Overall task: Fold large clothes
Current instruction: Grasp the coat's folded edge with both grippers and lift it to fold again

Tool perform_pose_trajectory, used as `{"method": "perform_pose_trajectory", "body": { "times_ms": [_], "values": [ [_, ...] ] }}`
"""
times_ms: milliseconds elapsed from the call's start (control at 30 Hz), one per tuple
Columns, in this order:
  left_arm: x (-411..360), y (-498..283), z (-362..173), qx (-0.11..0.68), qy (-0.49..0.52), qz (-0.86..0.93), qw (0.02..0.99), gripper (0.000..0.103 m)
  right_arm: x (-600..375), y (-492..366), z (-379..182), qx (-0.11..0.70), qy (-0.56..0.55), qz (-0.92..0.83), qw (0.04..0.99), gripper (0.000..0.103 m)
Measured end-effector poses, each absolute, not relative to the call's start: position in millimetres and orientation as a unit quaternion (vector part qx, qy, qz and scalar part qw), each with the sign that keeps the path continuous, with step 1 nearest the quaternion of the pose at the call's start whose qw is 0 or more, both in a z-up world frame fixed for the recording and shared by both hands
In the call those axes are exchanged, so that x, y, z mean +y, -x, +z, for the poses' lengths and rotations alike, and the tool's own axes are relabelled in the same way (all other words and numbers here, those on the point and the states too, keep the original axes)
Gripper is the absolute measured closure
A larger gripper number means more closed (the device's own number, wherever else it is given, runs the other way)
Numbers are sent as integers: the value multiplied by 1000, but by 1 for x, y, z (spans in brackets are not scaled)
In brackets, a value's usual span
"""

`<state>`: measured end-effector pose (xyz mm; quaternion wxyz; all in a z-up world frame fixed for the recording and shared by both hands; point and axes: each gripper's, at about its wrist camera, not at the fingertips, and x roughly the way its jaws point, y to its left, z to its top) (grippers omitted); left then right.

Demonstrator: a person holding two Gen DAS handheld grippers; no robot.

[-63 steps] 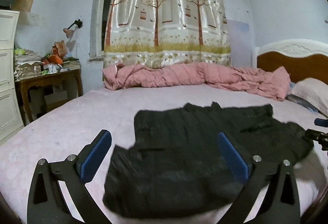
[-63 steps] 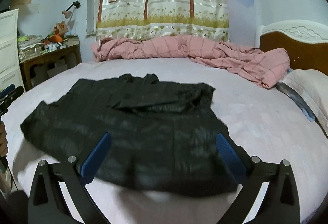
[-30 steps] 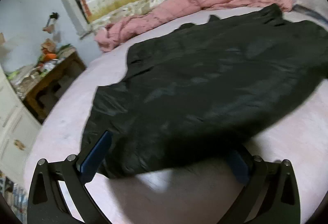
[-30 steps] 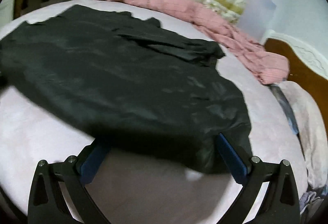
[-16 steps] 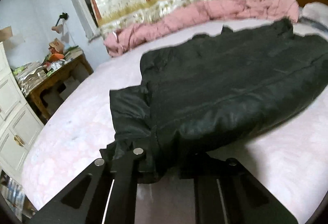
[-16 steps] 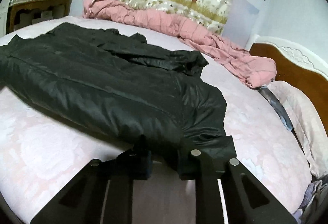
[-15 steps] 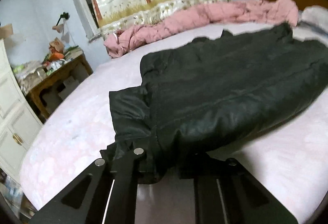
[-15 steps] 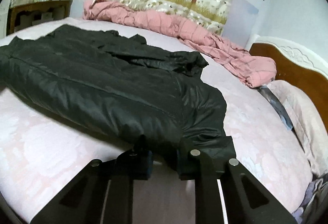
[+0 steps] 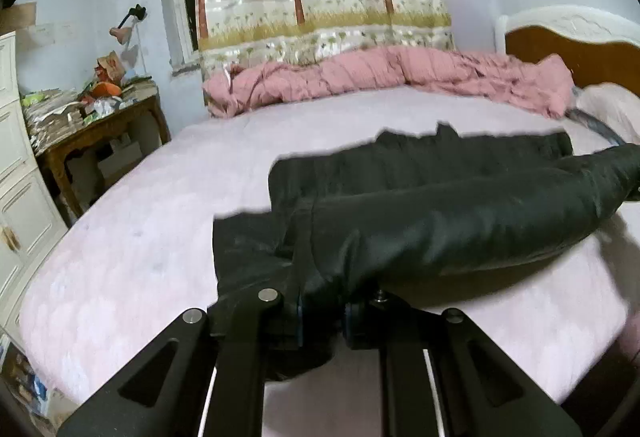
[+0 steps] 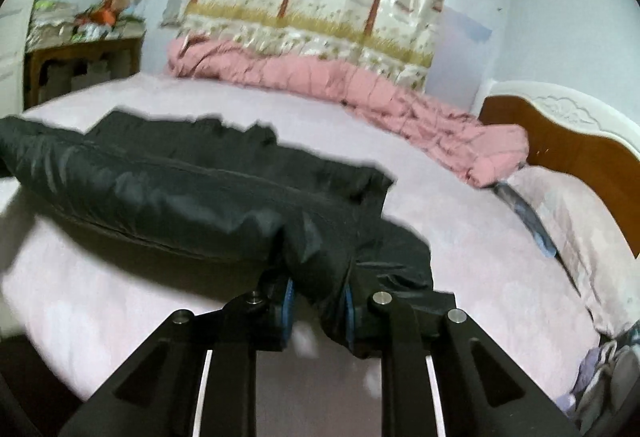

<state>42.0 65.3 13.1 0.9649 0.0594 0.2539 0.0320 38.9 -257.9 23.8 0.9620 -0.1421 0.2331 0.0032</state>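
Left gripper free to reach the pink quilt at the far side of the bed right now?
Probably not. The left gripper is shut on the near edge of the black jacket, so its jaws are occupied. The pink quilt lies across the bed, beyond the jacket; it would have to let go first.

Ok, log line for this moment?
phase: fold lift | left gripper: shut on jacket | right gripper: shut on jacket | near edge raised off bed

The wide pale pink bed sheet [image 9: 132, 249] lies bare to the left of the puffy black jacket [image 9: 440, 221] and behind it, up to the long crumpled pink blanket [image 9: 380, 77], while the soft pale pillow [image 10: 568, 225] blocks the right side.
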Motion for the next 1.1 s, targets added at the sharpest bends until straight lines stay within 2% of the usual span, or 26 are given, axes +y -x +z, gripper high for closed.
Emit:
{"method": "perform_pose_trajectory", "body": {
  "times_ms": [133, 233, 367, 500, 567, 667, 767, 867, 900, 933, 967, 1000, 1033, 1100],
  "values": [
    [71, -106, 37, 262, -43, 31, 964, 89, -252, -102, 55, 217, 117, -7, 969, 84],
    [77, -166, 40, 304, -25, 22, 952, 89, -246, -158, 61, 228, 113, -8, 967, 84],
    [84, -233, 28, 353, -2, 16, 936, 88, -237, -236, 45, 280, 115, 2, 953, 84],
    [68, -292, 11, 382, -49, 13, 923, 88, -239, -284, 29, 311, 96, -1, 945, 84],
    [70, -306, 0, 398, -34, 9, 917, 88, -240, -304, 19, 320, 99, 2, 942, 84],
    [73, -302, -15, 379, -15, 4, 925, 84, -247, -311, 1, 323, 75, 12, 943, 83],
    [71, -288, -26, 327, -27, 1, 945, 82, -247, -305, -8, 305, 81, 13, 949, 81],
    [79, -274, -26, 288, -3, -32, 957, 72, -251, -289, -7, 273, 79, 15, 959, 60],
    [83, -267, -23, 275, 5, -41, 960, 69, -253, -283, -5, 264, 73, 14, 962, 44],
    [86, -259, -19, 258, 6, -46, 965, 61, -257, -274, -2, 248, 64, 13, 966, 33],
    [89, -249, -14, 236, 8, -45, 971, 53, -262, -264, 1, 227, 56, 12, 972, 31],
    [94, -240, -10, 214, 13, -37, 976, 32, -267, -253, 4, 208, 48, 10, 977, 28],
    [99, -229, -6, 192, 23, -27, 981, 17, -273, -245, 7, 192, 37, 5, 981, 26],
    [111, -211, 0, 158, 45, -21, 986, 15, -288, -231, 14, 166, 5, -8, 986, 20]
  ]
}}
